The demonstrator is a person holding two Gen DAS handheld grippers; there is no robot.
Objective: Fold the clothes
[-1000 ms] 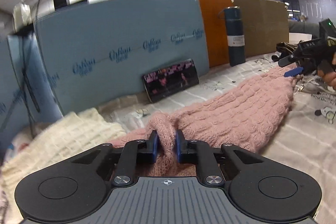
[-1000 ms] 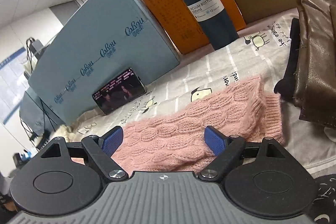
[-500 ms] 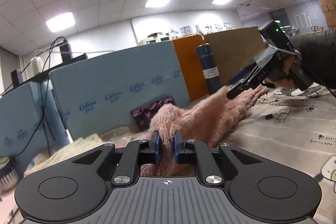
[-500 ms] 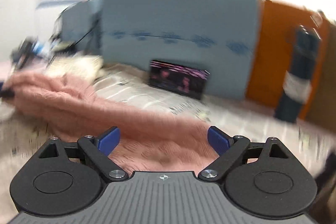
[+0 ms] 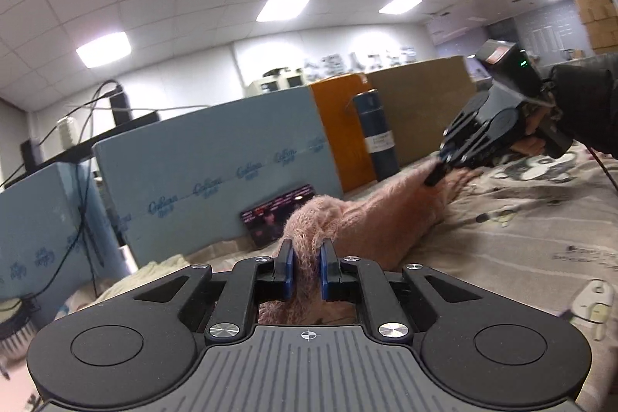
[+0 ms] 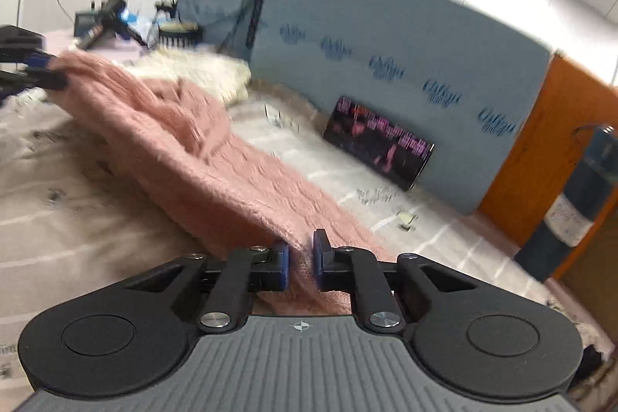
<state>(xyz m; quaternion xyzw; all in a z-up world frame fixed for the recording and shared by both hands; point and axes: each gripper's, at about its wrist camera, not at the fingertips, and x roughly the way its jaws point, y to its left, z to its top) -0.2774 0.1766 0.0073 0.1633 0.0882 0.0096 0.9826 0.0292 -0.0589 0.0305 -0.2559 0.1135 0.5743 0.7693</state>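
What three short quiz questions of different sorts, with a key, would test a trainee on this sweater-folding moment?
1. True or false: the left claw is shut on the pink knit sweater.
2. Multiple choice: the phone leans against A) the blue foam board, B) the vacuum bottle, C) the cream knit.
3. Fill in: the right claw grips the ____.

Key: 1 true; 2 A; 3 pink knit sweater.

lit phone [image 6: 380, 147] propped on blue foam board [image 6: 390, 64], navy bottle [image 5: 376, 136] at 1 o'clock against orange panel [image 5: 334, 130], cream knit [image 6: 204, 74] at 10 o'clock
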